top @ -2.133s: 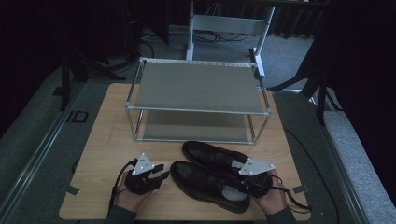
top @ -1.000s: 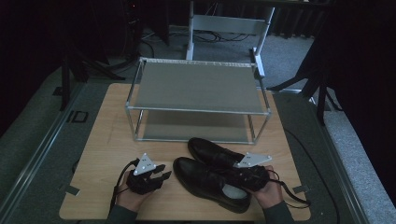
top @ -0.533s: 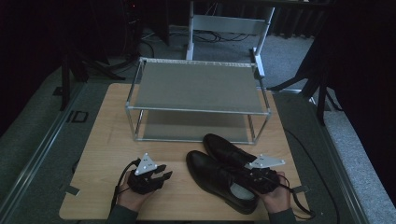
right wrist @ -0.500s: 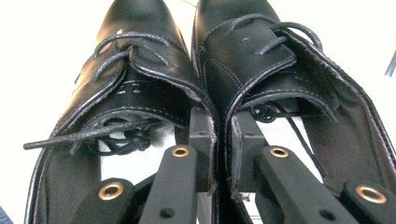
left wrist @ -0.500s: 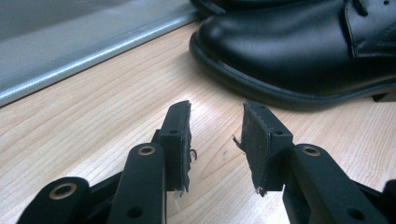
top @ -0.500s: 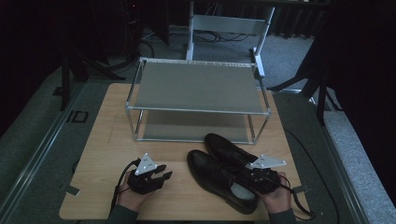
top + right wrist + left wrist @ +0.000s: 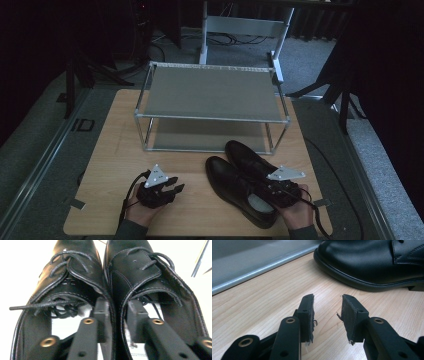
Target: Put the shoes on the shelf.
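Pair of black shoes [image 7: 245, 180] side by side on table [image 7: 110, 155] before metal rack [image 7: 210, 105], right gripper [image 7: 115, 315] apparently pinching their adjoining inner walls together, left gripper [image 7: 326, 312] released, resting on table.

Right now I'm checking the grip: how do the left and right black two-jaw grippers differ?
The left gripper is open, holding nothing, jaws over bare wooden table. The right gripper pinches the adjoining inner walls of both black leather lace-up shoes, one jaw inside each. Both sit low at the table's near edge.
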`<state>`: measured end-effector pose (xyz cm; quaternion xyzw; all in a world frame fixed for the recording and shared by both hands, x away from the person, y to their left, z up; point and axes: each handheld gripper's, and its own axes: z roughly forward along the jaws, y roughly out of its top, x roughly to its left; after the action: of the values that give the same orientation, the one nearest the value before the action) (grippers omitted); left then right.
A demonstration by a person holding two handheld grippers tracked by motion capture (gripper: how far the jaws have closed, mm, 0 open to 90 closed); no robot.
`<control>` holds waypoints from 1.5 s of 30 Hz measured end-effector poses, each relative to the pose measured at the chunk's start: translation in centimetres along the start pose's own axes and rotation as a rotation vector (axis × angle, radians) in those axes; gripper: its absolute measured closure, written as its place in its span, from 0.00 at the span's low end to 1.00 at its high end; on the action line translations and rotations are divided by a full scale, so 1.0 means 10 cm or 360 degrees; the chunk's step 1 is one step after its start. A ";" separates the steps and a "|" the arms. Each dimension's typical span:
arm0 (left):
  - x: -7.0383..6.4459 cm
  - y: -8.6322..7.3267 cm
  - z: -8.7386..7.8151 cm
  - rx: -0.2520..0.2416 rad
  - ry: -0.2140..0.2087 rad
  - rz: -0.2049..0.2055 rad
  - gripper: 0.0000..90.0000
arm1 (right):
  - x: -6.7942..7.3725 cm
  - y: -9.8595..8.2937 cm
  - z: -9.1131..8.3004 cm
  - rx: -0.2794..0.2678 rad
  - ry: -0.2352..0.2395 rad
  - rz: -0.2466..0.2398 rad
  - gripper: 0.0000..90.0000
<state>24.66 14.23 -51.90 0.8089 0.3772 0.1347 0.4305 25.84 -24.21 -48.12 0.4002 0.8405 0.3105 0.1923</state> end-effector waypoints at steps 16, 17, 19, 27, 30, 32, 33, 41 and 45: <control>-0.01 0.00 0.02 0.0011 -0.0007 0.0004 0.70 | -0.13 0.00 -0.19 0.0239 0.0102 -0.0092 0.49; -0.01 0.00 0.02 0.0011 -0.0007 0.0004 0.70 | -0.14 0.00 -0.19 0.0256 0.0092 -0.0092 0.48; -0.01 0.00 0.02 0.0010 -0.0006 0.0004 0.70 | -0.15 -0.01 -0.18 0.0300 0.0090 -0.0083 0.48; -0.02 0.00 0.02 0.0010 -0.0007 0.0004 0.69 | -0.15 -0.06 -0.10 0.0445 0.0078 -0.0068 0.49; -0.02 0.00 0.02 0.0009 -0.0007 0.0007 0.70 | -0.14 -0.04 -0.11 0.0467 0.0067 -0.0074 0.49; -0.02 0.00 0.02 0.0008 -0.0005 0.0005 0.69 | -0.14 -0.03 -0.13 0.0471 0.0065 -0.0074 0.48; -0.02 0.00 0.01 0.0009 -0.0005 0.0005 0.69 | -0.13 -0.03 -0.13 0.0476 0.0068 -0.0075 0.47; -0.01 0.00 0.00 0.0006 -0.0002 0.0003 0.69 | -0.15 0.00 -0.11 0.0558 0.0084 -0.0096 0.54; -0.01 0.00 0.00 0.0000 -0.0001 0.0003 0.69 | -0.18 0.04 -0.08 0.0611 0.0127 -0.0052 0.67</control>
<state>24.54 14.15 -51.90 0.8092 0.3764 0.1348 0.4306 26.71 -25.74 -47.14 0.4032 0.8977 0.1567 0.0840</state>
